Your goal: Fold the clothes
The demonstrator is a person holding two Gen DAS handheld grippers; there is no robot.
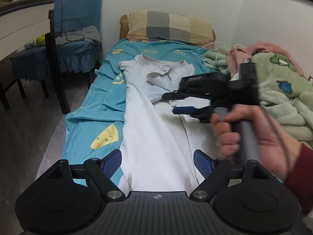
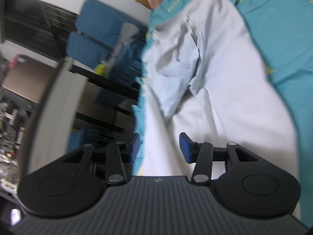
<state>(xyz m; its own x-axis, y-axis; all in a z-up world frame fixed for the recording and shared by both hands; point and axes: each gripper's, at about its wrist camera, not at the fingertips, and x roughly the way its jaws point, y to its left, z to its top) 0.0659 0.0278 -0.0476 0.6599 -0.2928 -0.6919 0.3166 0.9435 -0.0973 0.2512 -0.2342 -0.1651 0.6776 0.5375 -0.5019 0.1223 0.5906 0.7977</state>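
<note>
A white T-shirt (image 1: 152,129) lies lengthwise on the teal bedsheet (image 1: 93,117), collar toward the pillow, with its right side and sleeve (image 1: 162,78) folded in over the body. My left gripper (image 1: 157,156) is open and empty above the shirt's lower part. My right gripper (image 1: 176,102), held in a hand, hovers over the shirt's right middle, near the folded sleeve. In the right wrist view the right gripper (image 2: 160,146) is open and empty above the shirt (image 2: 225,101); that view is tilted and blurred.
A checked pillow (image 1: 168,27) lies at the bed's head. A heap of green and pink blankets (image 1: 273,74) fills the bed's right side, with a white cable (image 1: 197,51) beside it. Blue chairs (image 1: 78,29) and a table (image 1: 23,23) stand left of the bed.
</note>
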